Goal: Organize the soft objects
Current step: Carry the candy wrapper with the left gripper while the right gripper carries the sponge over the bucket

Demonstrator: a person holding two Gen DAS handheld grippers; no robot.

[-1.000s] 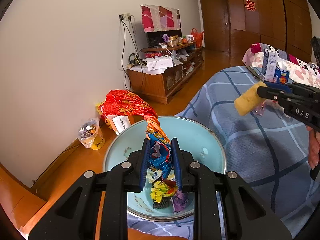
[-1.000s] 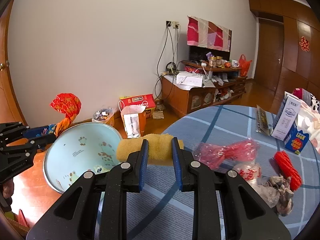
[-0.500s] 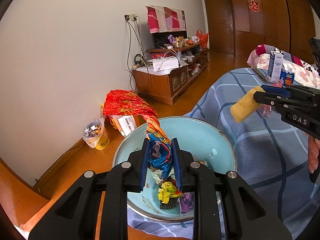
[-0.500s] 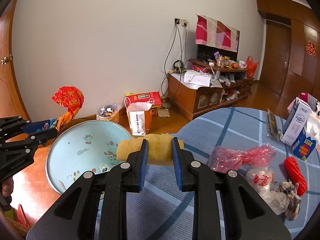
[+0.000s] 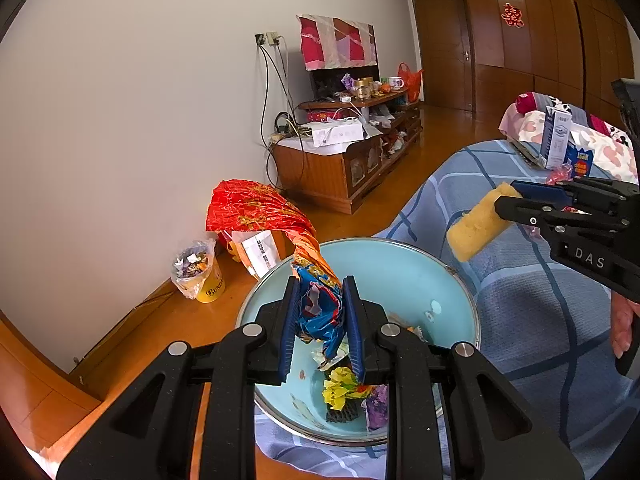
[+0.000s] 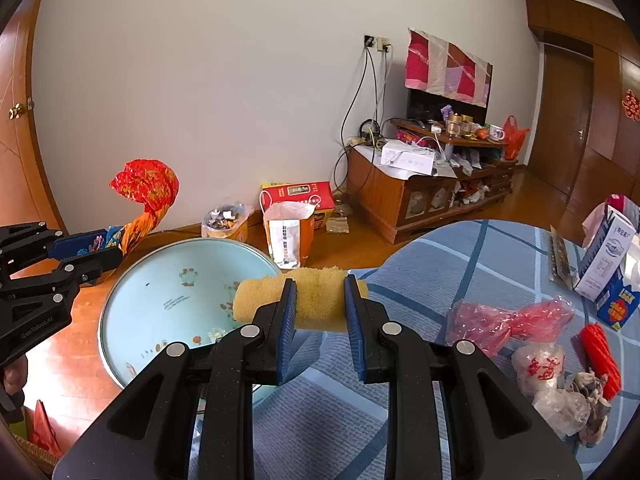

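The left gripper (image 5: 320,320) keeps its fingers clenched on the crinkled red-and-blue foil bag (image 5: 260,212) above the pale blue enamel basin (image 5: 400,256). Beyond, the right gripper (image 6: 320,312), grasping the yellow sponge roll (image 6: 316,298), has edged nearer the basin, probably to drop it in.

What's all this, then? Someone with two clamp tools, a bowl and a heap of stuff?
A person is sorting soft things into a big pale blue basin at the edge of a table with a blue checked cloth. The left gripper pinches a crumpled red and blue foil bag above the basin, which already holds scraps. The right gripper grips a yellow sponge near the rim. More bags wait on the cloth.
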